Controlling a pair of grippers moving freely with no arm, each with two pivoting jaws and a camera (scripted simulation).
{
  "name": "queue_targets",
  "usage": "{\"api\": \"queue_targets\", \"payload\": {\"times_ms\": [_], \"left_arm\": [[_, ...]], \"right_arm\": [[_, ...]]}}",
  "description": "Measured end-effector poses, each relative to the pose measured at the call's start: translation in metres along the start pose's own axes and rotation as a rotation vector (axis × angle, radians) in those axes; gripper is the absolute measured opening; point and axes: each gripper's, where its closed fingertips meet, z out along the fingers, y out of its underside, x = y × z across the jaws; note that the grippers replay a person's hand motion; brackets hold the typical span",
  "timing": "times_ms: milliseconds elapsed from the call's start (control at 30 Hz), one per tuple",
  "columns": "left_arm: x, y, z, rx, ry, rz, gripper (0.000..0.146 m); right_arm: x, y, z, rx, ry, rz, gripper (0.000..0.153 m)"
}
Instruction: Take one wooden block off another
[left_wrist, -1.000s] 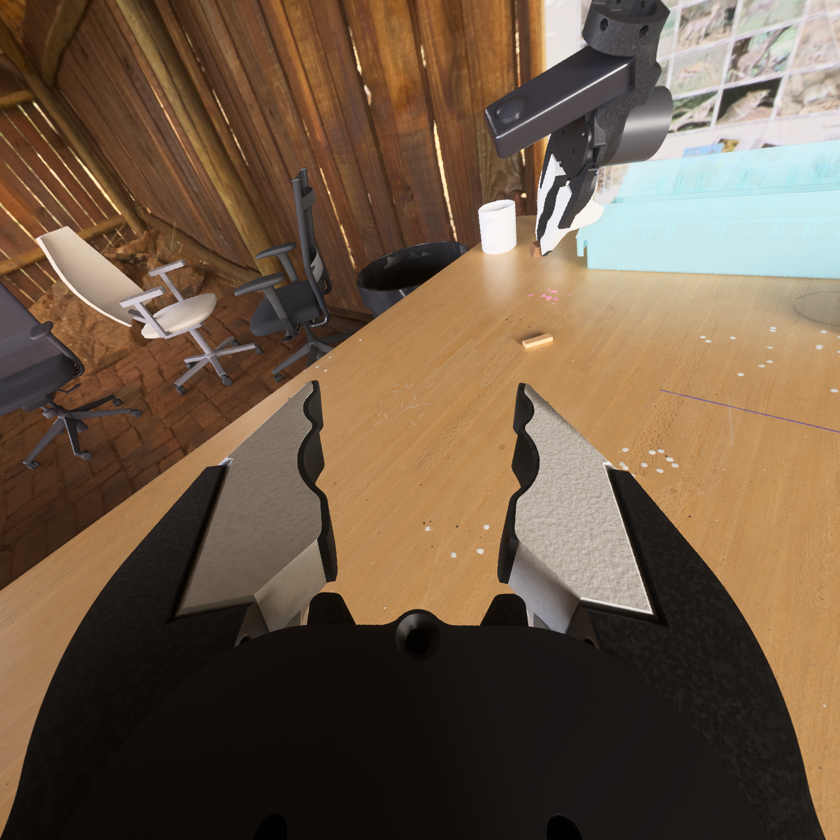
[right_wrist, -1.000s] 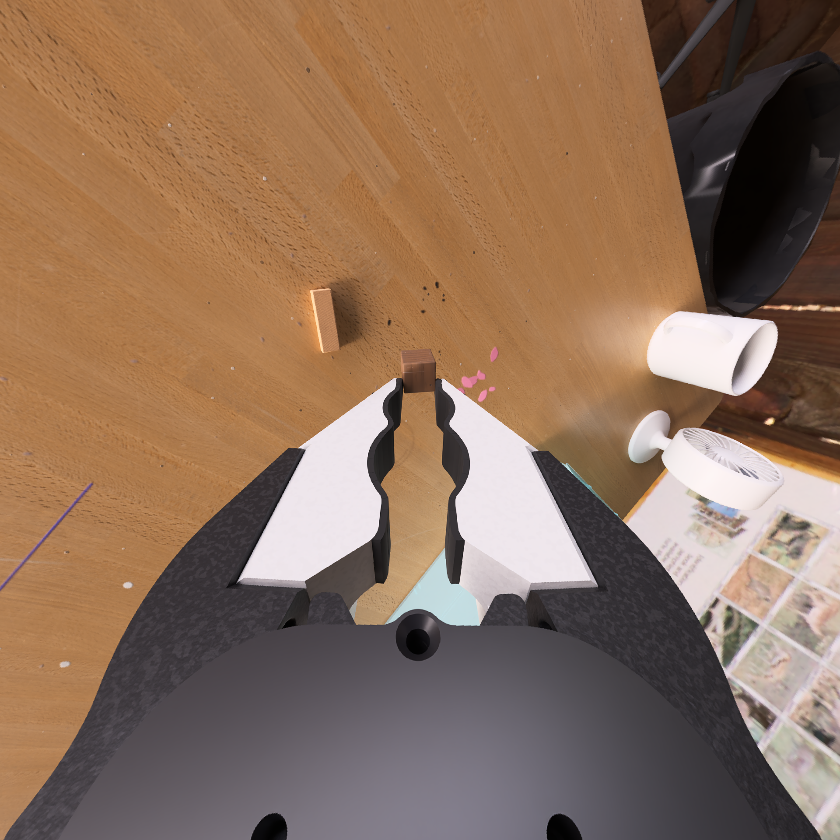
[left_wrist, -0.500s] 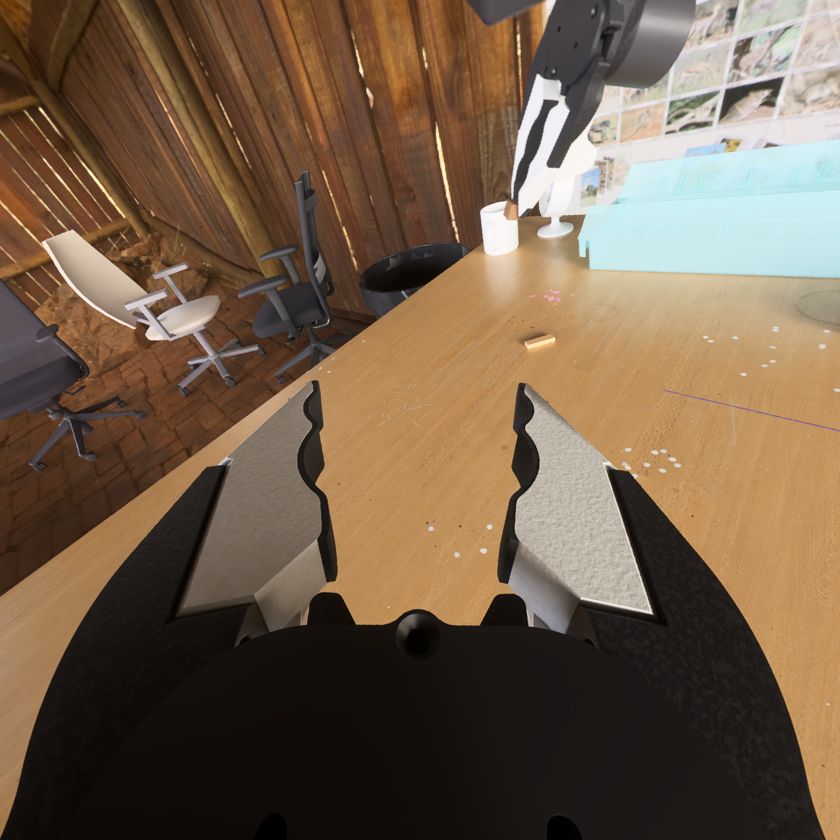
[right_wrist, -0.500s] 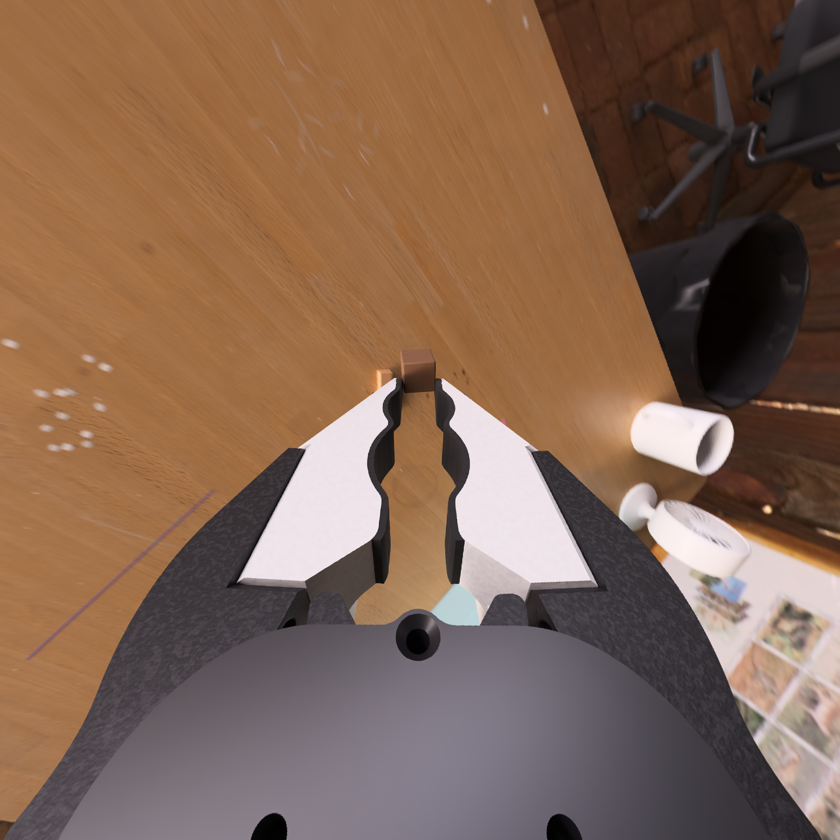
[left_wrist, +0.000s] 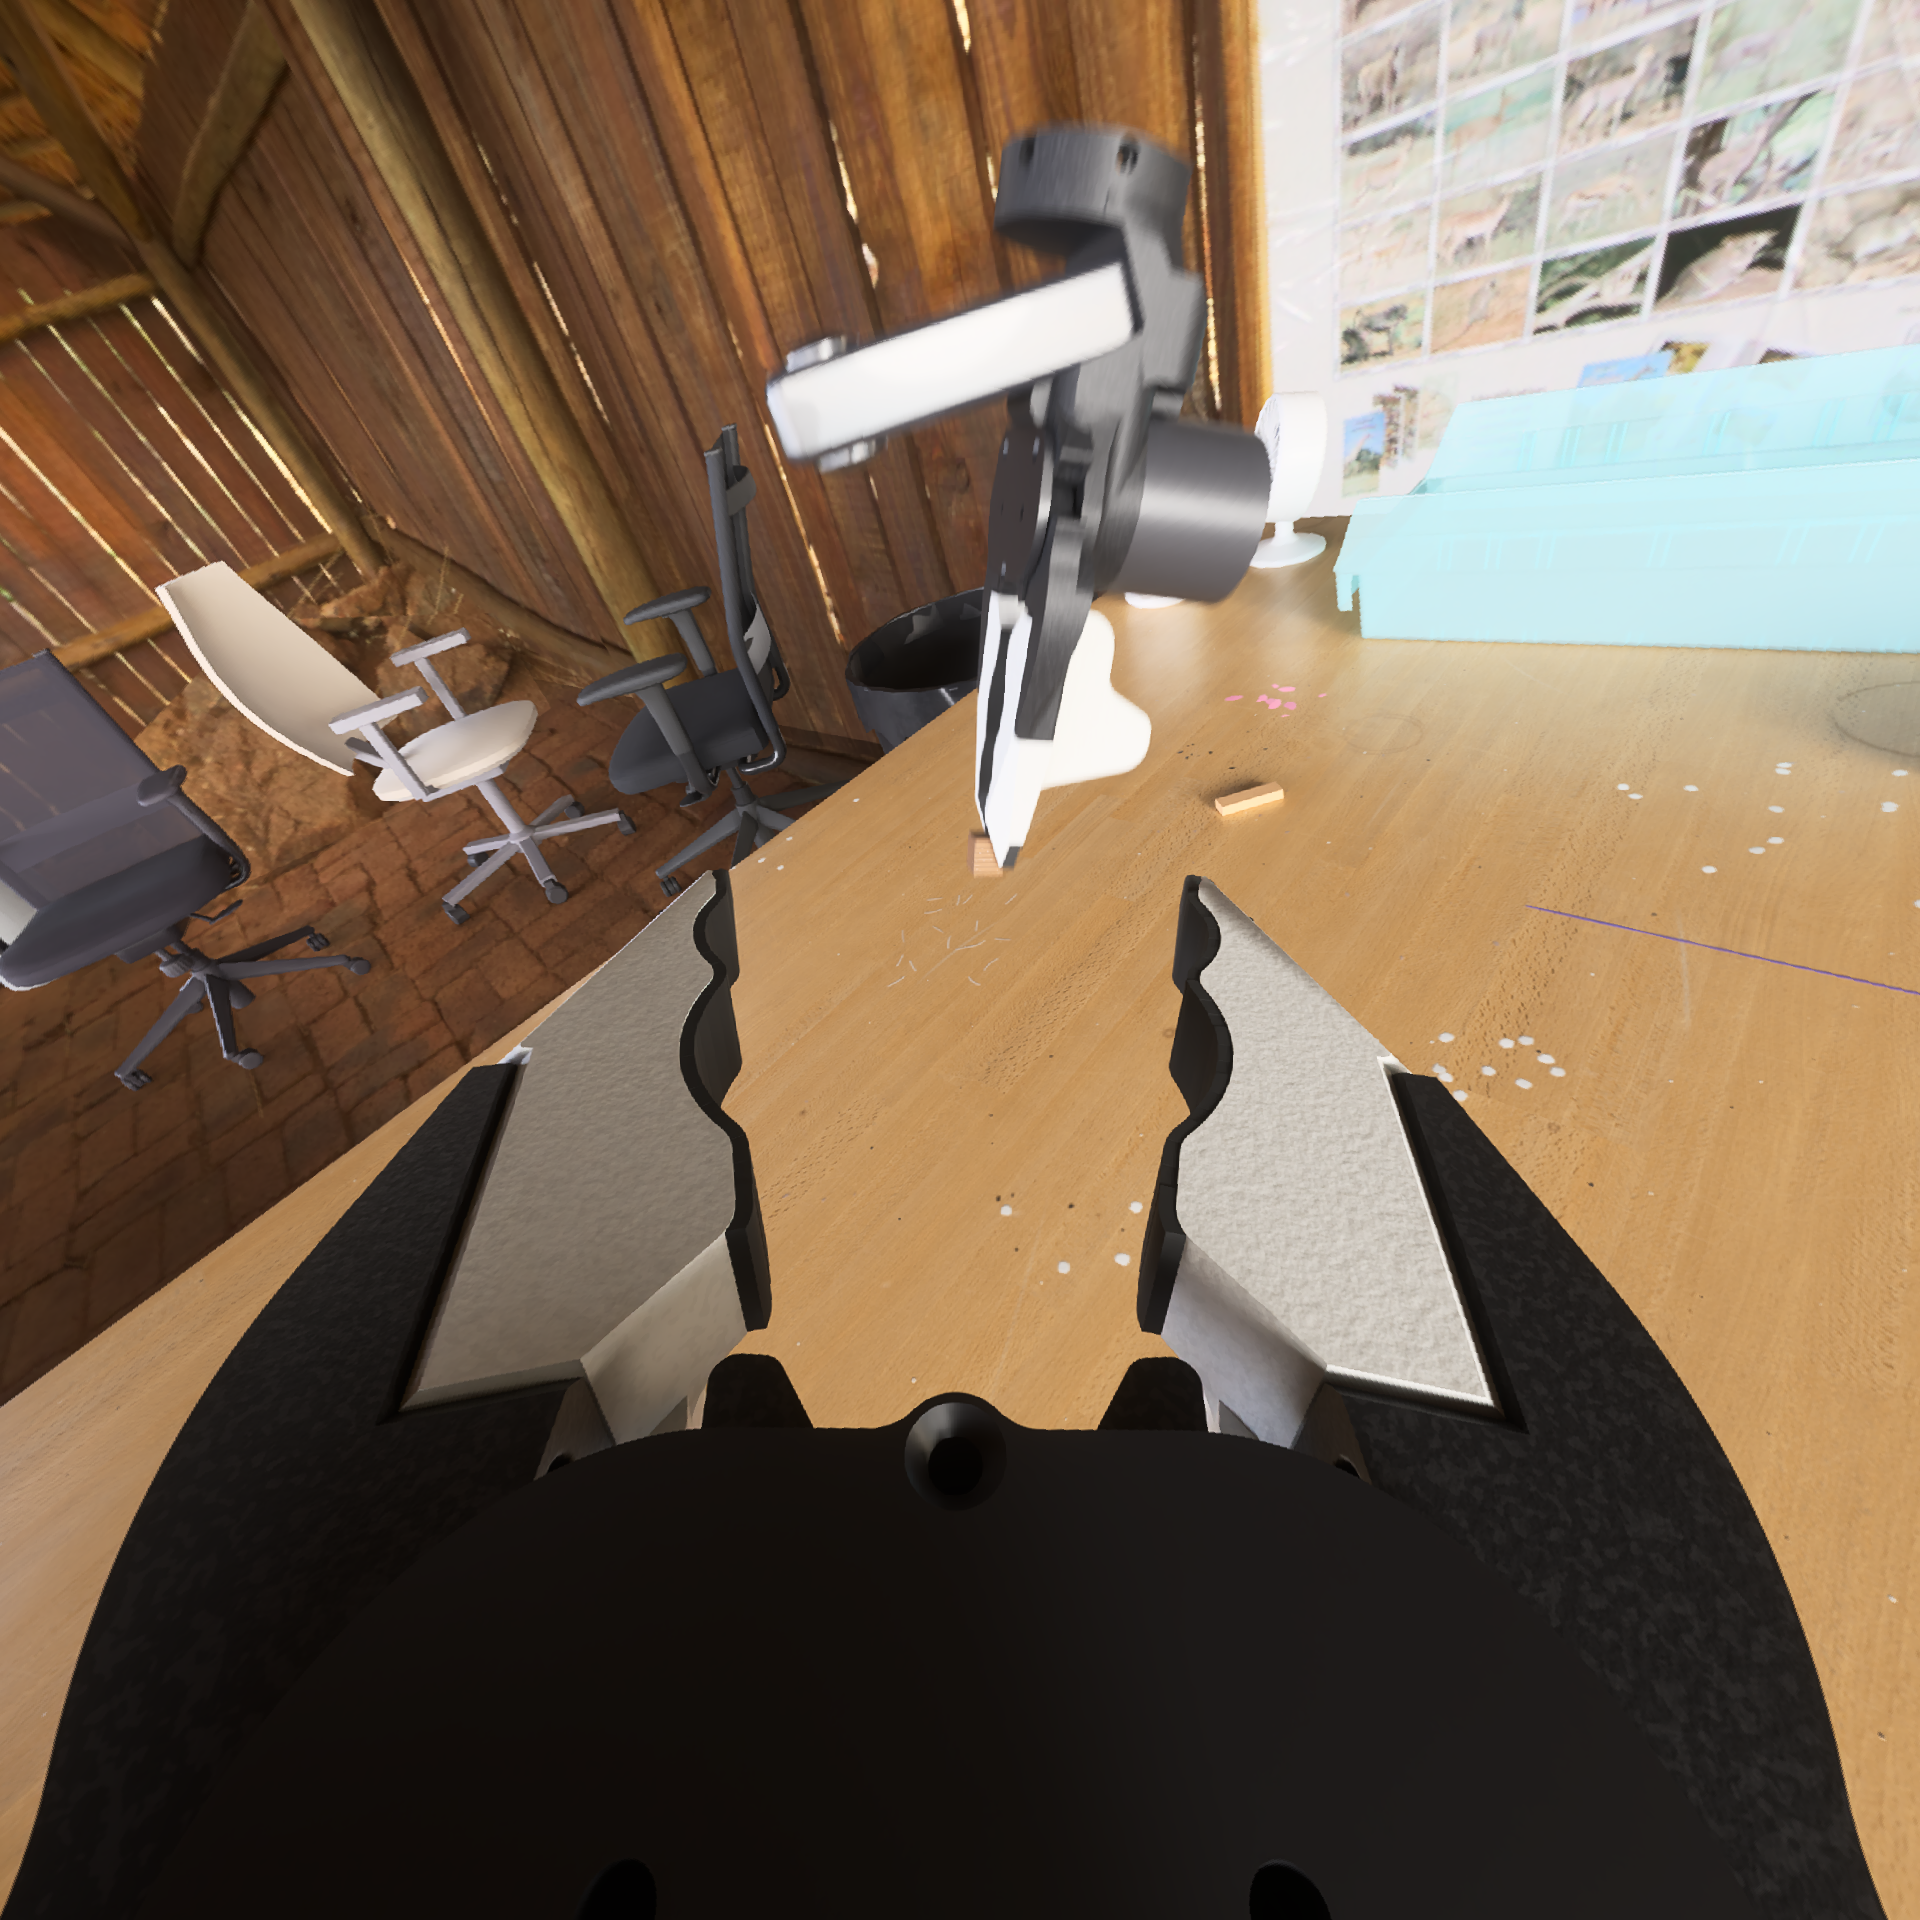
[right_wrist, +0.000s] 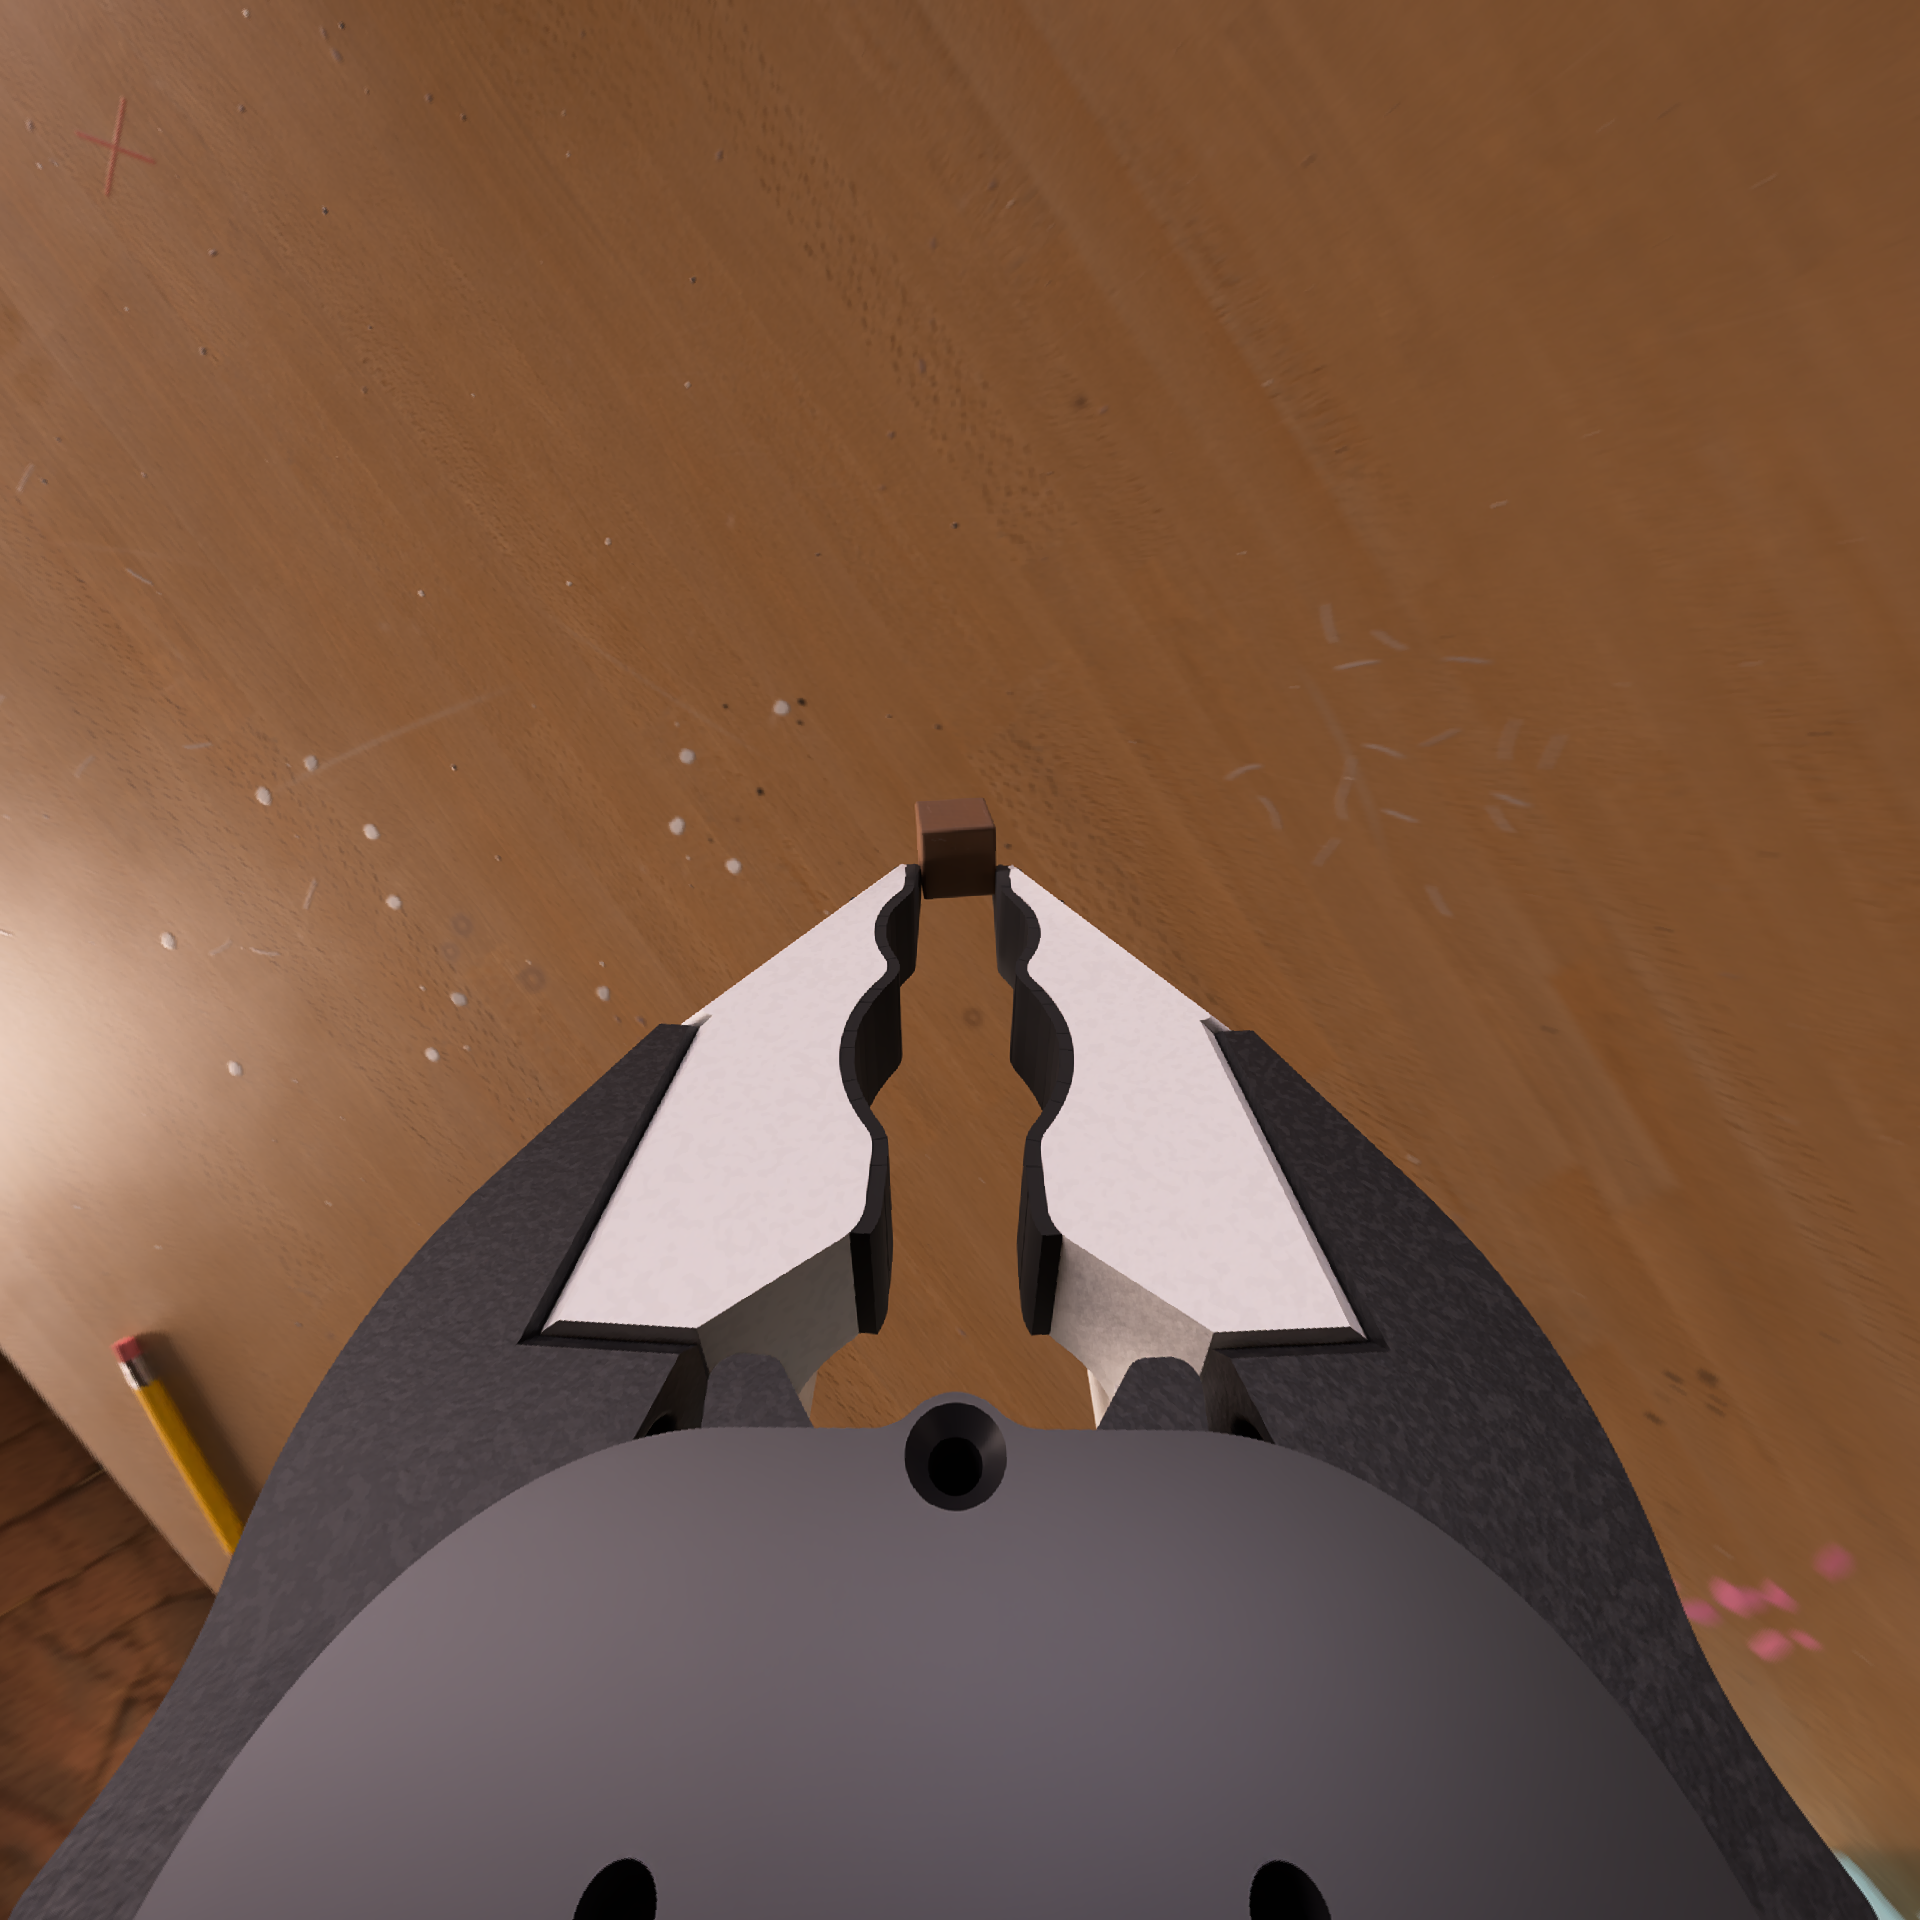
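Right claw pinching small brown cube at its tips, cube without long axis, left claw wide open, empty

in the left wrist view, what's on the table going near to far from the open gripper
left gripper → small block pinched in the right gripper → flat wooden block → pink specks → white fan

Matt wooden block, grainy wooden table (speckled)
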Motion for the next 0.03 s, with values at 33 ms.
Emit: {"api": "queue_targets", "payload": {"times_ms": [33], "left_arm": [[-0.0008, -0.0004, -0.0008, 0.002, -0.003, 0.0, 0.085]], "right_arm": [[-0.0026, 0.0007, 0.0116, -0.011, -0.024, 0.016, 0.014]]}}
